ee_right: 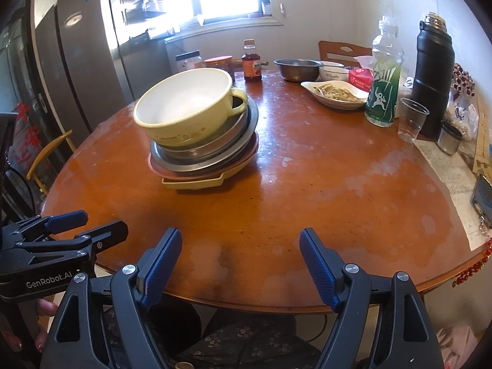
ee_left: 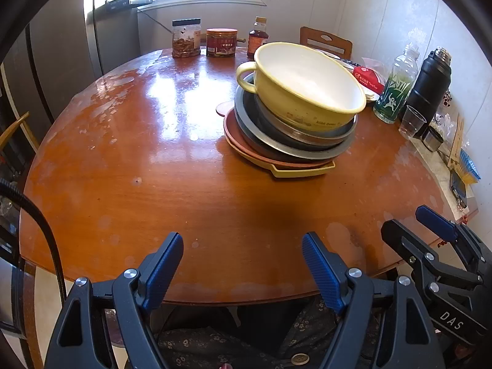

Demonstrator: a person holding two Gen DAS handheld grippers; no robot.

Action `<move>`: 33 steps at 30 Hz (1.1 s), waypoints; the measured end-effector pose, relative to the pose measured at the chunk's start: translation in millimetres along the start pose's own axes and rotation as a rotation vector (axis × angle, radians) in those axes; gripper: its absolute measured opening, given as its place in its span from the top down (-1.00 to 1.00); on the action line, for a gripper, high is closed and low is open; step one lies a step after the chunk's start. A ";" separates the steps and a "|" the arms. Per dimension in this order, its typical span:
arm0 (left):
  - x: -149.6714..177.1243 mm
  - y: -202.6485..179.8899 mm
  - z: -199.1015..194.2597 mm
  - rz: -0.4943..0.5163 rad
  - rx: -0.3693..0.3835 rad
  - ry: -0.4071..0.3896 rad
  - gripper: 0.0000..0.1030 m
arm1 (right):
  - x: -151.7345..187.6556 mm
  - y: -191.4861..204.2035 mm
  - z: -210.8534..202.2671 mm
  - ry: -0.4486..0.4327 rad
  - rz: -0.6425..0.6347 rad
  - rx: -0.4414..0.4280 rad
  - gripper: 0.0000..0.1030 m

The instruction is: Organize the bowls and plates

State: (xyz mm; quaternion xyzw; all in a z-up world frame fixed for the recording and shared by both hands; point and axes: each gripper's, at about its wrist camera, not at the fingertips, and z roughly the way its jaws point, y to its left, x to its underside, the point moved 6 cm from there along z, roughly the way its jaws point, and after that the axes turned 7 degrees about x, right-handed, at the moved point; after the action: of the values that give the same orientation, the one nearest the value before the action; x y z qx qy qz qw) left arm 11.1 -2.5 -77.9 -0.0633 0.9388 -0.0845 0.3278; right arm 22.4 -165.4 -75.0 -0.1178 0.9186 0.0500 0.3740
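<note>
stack: pale yellow handled enamel bowl (ee_left: 303, 84) atop nested metal and pink plates (ee_left: 289, 141), mid-worktop (ee_left: 153, 153). both your left hand-held gripper (ee_left: 243, 272) and right hand-held gripper (ee_right: 240, 266) gape empty at the near edge; the stack lies ahead, between them.

A pale yellow bowl (ee_left: 307, 83) with a white inside and a loop handle (ee_left: 246, 75) sits on top of a stack, tilted so that its mouth leans toward the right-hand side of the round wooden tabletop (ee_left: 153, 169). Under it are nested metal dishes (ee_left: 295, 141), then a flat pinkish-brown plate (ee_left: 236, 135), and at the bottom a yellow plate (ee_left: 304, 170) with a squared tab handle sticking out toward the near edge. The stack stands slightly past the tabletop's middle. Near the far right edge rest a steel bowl (ee_right: 296, 69), a white bowl (ee_right: 332, 72) just beside it, and a shallow white dish (ee_right: 335, 95) holding food.
</note>
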 end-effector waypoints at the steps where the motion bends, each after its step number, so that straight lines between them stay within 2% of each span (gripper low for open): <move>1: 0.1 -0.3 0.2 0.002 0.000 0.001 -0.54 | 0.3 0.0 0.0 0.000 0.002 0.001 -0.55; 33: 1.6 -1.9 4.7 0.005 -0.007 0.021 -0.54 | 1.4 0.2 5.5 0.015 0.001 0.008 -0.56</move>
State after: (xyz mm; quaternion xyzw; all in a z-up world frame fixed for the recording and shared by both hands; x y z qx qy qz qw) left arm 12.9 -5.3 -82.1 -0.0612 0.9426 -0.0810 0.3180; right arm 25.1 -164.4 -80.0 -0.1165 0.9216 0.0457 0.3674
